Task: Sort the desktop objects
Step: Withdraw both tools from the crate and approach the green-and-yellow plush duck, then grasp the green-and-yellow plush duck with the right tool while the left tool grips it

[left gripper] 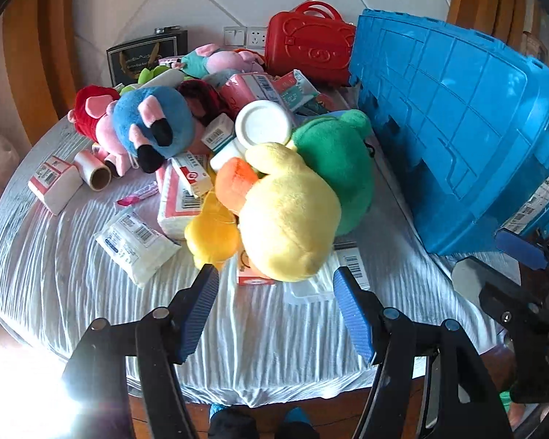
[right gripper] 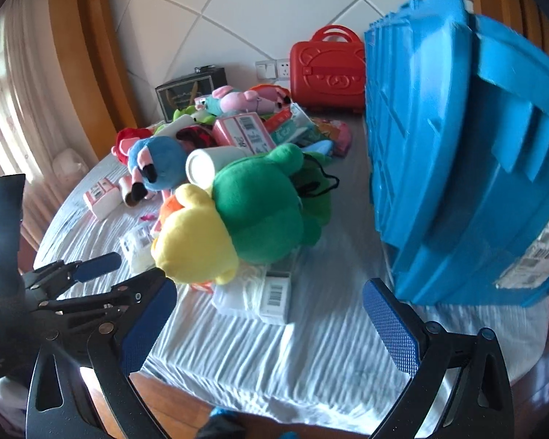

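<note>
A pile of toys and packets lies on the white-clothed round table (left gripper: 73, 274). A yellow duck plush (left gripper: 285, 226) lies nearest, against a green plush (left gripper: 336, 168); both also show in the right wrist view, the duck (right gripper: 190, 241) and the green plush (right gripper: 260, 212). My left gripper (left gripper: 274, 278) is open and empty, just short of the duck. My right gripper (right gripper: 271, 303) is open and empty, above the cloth in front of a barcoded white packet (right gripper: 274, 292). A tilted blue plastic crate (left gripper: 457, 128) stands on the right.
A blue plush (left gripper: 153, 128), red-pink plush (left gripper: 91, 117), white jar (left gripper: 263, 122), tape roll (left gripper: 93, 170), boxed goods (left gripper: 55, 183) and tissue packs (left gripper: 135, 245) fill the table's left and middle. A red toy case (left gripper: 311, 47) and dark box (left gripper: 146, 55) stand by the wall.
</note>
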### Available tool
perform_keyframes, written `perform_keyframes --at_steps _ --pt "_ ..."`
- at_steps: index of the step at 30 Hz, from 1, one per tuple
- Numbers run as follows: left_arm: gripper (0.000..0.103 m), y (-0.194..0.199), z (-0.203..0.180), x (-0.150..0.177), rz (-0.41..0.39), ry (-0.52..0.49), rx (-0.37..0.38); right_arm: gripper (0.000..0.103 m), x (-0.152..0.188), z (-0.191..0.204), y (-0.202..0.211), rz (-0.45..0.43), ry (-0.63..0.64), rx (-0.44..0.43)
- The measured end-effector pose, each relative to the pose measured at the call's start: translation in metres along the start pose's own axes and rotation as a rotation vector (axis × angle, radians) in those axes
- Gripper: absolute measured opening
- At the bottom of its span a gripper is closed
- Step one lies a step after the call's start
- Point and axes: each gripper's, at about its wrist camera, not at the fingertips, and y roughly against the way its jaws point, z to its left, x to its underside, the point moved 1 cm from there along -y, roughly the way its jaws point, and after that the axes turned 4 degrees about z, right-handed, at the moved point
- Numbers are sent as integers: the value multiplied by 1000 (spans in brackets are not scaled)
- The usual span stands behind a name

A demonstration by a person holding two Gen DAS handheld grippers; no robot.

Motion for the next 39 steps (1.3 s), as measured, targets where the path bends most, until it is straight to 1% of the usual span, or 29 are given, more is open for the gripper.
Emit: perform_keyframes --at_steps 2,3,5,7,10,11,13,14,17,19,21,25,30,33,34,35,36,39 --pt "64 -14 -15 -4 -4 -33 -24 103 3 -11 -3 13 -23 7" --pt "64 -23 -19 -8 7 -41 -32 103 4 -14 -5 17 -28 10" --pt "64 -37 -13 -16 11 -35 -123 103 7 -19 -10 30 -36 15" --pt "64 -37 10 -23 1 10 -160 103 9 -18 -16 46 -32 1" --pt "64 -39 58 -34 1 74 -246 103 10 -10 -27 59 0 -22" --pt "64 -42 73 -38 13 104 -231 103 9 -5 -32 63 13 -38" --pt "65 -46 89 -44 26 133 -163 103 6 5 -47 73 38 -58" --pt "65 -45 89 -46 16 121 -152 103 4 9 -55 82 47 -65" --pt "65 -40 75 -44 -15 24 -140 103 -2 22 -77 103 68 -83" --pt "65 -39 68 -38 -13 -22 -102 103 -8 26 -86 107 77 -64" --pt "65 -42 65 -34 -3 -39 -77 103 -13 27 -94 109 85 -42" --pt "65 -59 61 -30 31 -66 -60 103 -20 20 -109 118 90 -24" --pt "66 -69 65 -32 23 -88 -31 103 -24 13 -126 135 66 -90" --pt "69 -74 65 -32 26 -110 -11 103 -29 15 -133 133 64 -123" --pt "71 -77 64 -33 27 -123 -15 103 -31 17 -137 137 70 -130" --pt "71 -79 65 -34 25 -123 -24 103 -33 19 -141 140 78 -128" --pt "72 -82 67 -35 25 -119 -15 103 -35 20 -145 140 82 -129" --pt "73 -87 69 -40 26 -114 8 103 -39 14 -158 166 48 -179"
